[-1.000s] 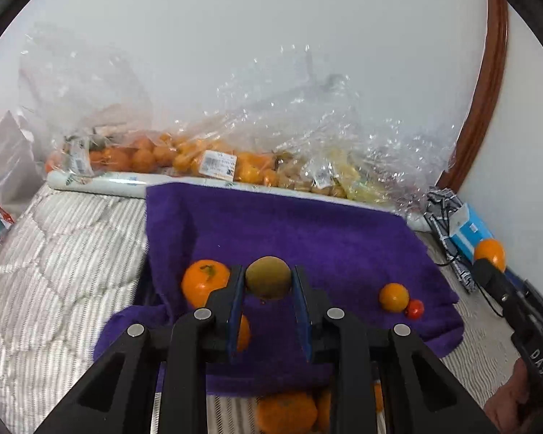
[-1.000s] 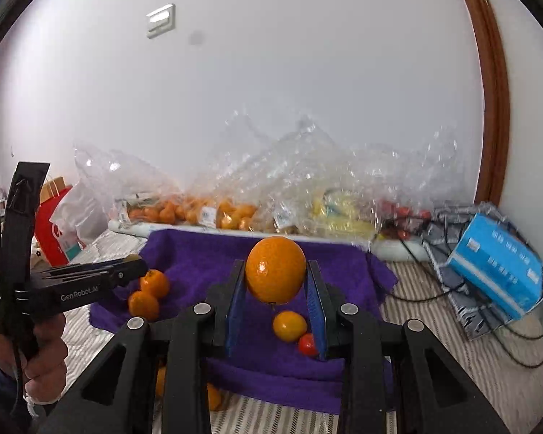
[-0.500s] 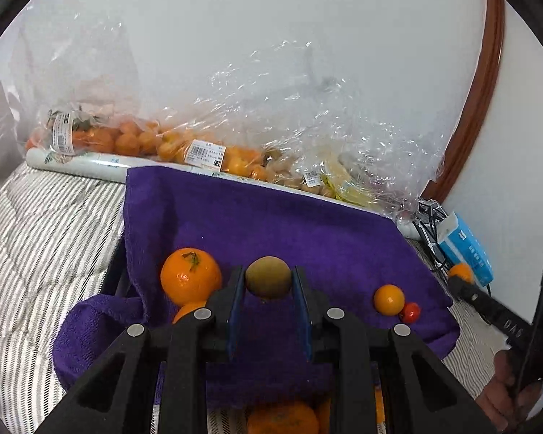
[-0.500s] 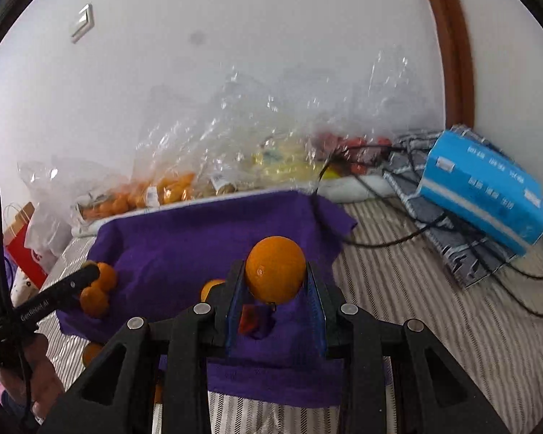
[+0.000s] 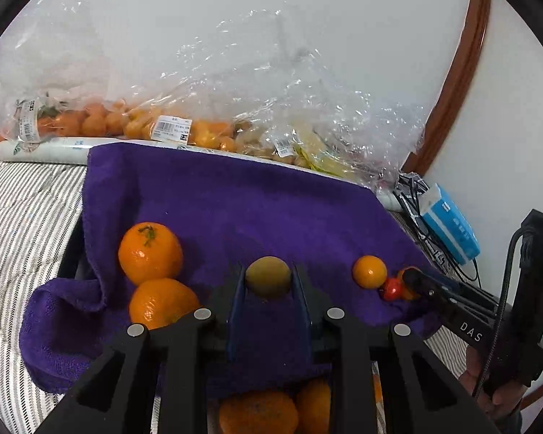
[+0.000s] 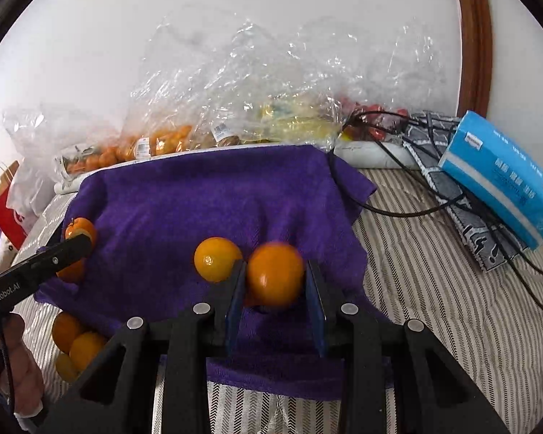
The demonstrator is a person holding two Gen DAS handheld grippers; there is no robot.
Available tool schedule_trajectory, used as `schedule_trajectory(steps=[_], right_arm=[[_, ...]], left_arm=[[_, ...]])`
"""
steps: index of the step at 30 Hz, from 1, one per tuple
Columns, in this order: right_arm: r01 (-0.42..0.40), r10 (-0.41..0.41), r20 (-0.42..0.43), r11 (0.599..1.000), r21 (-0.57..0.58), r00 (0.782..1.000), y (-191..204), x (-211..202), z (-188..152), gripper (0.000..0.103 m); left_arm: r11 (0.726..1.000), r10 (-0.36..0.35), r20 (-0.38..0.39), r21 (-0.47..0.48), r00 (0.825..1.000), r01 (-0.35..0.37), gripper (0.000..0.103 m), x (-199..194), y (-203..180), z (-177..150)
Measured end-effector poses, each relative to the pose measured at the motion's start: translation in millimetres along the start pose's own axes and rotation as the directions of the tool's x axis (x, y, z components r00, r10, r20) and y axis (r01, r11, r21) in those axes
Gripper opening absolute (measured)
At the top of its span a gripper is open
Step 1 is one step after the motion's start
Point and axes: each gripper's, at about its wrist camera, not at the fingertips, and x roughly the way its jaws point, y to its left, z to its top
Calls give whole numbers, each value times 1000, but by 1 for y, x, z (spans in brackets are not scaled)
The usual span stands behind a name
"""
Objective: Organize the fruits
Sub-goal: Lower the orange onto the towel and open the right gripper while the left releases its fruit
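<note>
A purple towel (image 5: 235, 202) covers the striped bed. My left gripper (image 5: 268, 282) is shut on a brownish-green kiwi (image 5: 268, 276) low over the towel's front. Two large oranges (image 5: 150, 253) lie to its left. A small orange (image 5: 369, 271) and a red cherry tomato (image 5: 391, 289) lie to its right. My right gripper (image 6: 275, 282) has its jaws apart around a blurred orange (image 6: 275, 275), with a gap at the right pad, beside the small orange (image 6: 217, 258) on the towel (image 6: 199, 209). The right gripper also shows in the left wrist view (image 5: 412, 278).
Clear plastic bags of oranges and other fruit (image 5: 184, 130) line the wall behind the towel. Several loose oranges (image 6: 72, 340) lie on the bed in front of the towel. A blue tissue pack (image 6: 499, 173) and black cables (image 6: 416, 213) lie to the right.
Both grippers came down toward the towel. The right gripper's jaws have spread and its orange is blurred, coming loose next to the small orange. The left gripper still holds the kiwi.
</note>
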Motion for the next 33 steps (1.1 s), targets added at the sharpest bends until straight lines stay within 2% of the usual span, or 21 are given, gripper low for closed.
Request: schedule_trajectory(steps=[7, 15, 16, 18, 21, 26, 31, 33], right_arm=[[-9, 9, 18, 1000, -3, 1000, 2, -4, 1, 35], [-37, 35, 50, 999, 27, 998, -1, -13, 3, 44], [-41, 40, 53, 999, 25, 998, 0, -14, 3, 44], [-50, 48, 65, 998, 24, 997, 1, -15, 3, 48], [-73, 71, 70, 997, 27, 995, 1, -18, 3, 48], [-108, 107, 118, 994, 7, 987, 12, -36, 5, 48], [-170, 170, 55, 985, -13, 984, 38, -58, -7, 48], [-166, 167, 29, 985, -42, 985, 48, -63, -15, 48]], left_arm=[[1000, -17, -34, 18, 999, 18, 25, 4, -4, -2], [999, -27, -73, 37, 997, 30, 25, 8, -7, -5], [998, -36, -78, 40, 996, 39, 26, 8, -8, -5], [999, -37, -77, 36, 996, 40, 34, 8, -7, -4], [999, -44, -59, 18, 997, 45, 39, 4, -5, -3], [1000, 15, -4, 18, 1000, -15, 39, -13, -1, 0], [995, 90, 28, 40, 996, -91, 40, -45, 9, 0], [992, 110, 39, 50, 993, -112, 41, -60, 18, -8]])
